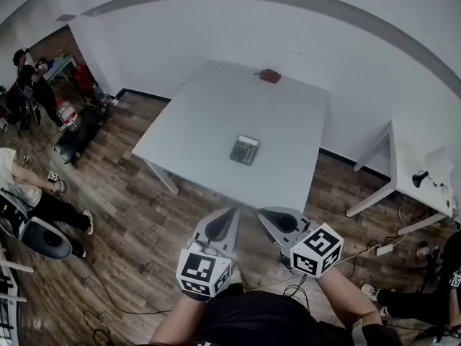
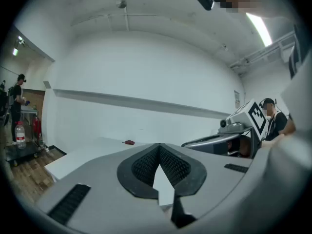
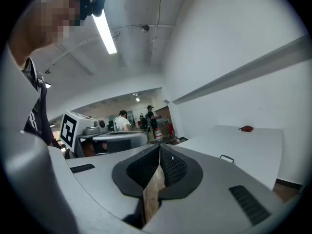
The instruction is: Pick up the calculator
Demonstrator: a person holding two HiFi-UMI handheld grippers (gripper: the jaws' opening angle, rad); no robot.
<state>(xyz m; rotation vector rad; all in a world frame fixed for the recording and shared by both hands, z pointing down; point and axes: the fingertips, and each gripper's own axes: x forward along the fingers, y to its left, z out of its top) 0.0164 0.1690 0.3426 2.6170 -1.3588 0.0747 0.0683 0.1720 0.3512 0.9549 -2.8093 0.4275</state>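
Calculator (image 1: 245, 150) lies flat near the middle of the white table (image 1: 209, 114), with a red object (image 1: 270, 76) at the table's far edge. My left gripper (image 1: 227, 216) and right gripper (image 1: 268, 218) hang side by side short of the table's near edge, well apart from the calculator.

Left gripper view: my jaws meet at the tips with nothing between them, the table ahead.

Right gripper view: my jaws are pressed together and empty, the table to their right.

light: even, ceiling tube (image 3: 105, 30) glaring | edges: fisheye-bent, dark vignette | focus: sharp
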